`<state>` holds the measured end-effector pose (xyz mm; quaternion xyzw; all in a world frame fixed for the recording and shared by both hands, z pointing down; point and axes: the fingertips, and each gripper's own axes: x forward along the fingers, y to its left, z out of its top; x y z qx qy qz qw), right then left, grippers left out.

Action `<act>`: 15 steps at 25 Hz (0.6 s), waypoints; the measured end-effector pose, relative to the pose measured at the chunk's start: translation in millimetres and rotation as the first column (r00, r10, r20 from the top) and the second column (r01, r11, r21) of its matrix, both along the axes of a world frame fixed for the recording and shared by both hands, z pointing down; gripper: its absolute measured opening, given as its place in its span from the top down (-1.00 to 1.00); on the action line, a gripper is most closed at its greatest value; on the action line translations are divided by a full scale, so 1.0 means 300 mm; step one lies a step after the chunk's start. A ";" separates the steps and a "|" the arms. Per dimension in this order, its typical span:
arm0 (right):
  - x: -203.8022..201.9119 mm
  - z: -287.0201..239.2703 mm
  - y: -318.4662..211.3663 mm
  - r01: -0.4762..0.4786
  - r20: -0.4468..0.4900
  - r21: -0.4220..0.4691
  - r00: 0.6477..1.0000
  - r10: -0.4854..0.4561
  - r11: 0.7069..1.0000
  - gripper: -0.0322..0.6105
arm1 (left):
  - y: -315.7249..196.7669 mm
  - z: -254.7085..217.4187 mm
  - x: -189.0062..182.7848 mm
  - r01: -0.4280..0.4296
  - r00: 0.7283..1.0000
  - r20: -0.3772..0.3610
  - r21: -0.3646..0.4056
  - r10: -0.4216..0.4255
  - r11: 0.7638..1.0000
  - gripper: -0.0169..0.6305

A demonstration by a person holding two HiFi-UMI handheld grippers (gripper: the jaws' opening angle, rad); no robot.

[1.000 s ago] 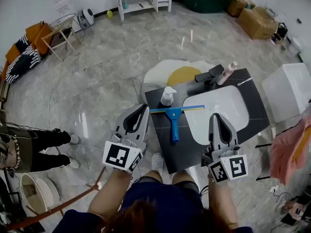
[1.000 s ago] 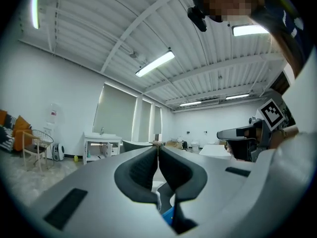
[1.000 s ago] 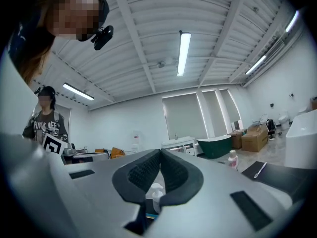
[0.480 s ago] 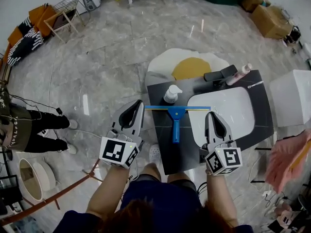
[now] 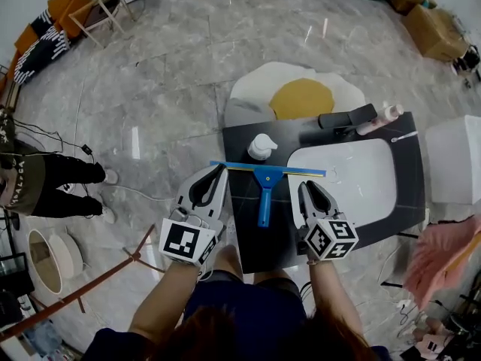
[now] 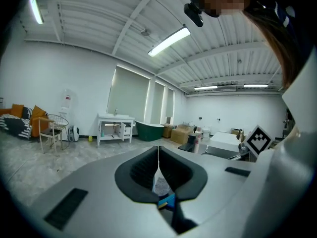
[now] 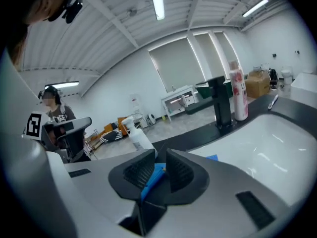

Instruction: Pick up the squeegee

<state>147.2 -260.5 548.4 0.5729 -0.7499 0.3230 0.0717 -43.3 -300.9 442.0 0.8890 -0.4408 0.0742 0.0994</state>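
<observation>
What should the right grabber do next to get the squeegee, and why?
Probably ease the right gripper over to straddle the squeegee handle: its jaws are opening with nothing between them, and the handle lies on the counter beside it.

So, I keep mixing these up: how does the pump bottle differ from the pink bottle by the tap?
The pump bottle is white and squat; the pink bottle is slim and taller. The pump bottle stands left of the tap, the pink bottle right of it. Both stand upright on the dark counter.
</observation>
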 end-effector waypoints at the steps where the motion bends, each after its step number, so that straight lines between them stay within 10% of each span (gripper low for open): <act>1: 0.004 0.035 -0.006 0.002 0.015 -0.027 1.000 -0.001 1.000 0.63 | -0.002 0.012 0.013 -0.007 1.000 0.008 -0.006 0.007 1.000 0.89; 15: 0.062 0.327 -0.116 -0.076 0.375 -0.237 0.913 0.163 0.969 0.16 | -0.042 0.083 0.027 0.030 0.998 0.047 -0.037 -0.028 0.999 0.89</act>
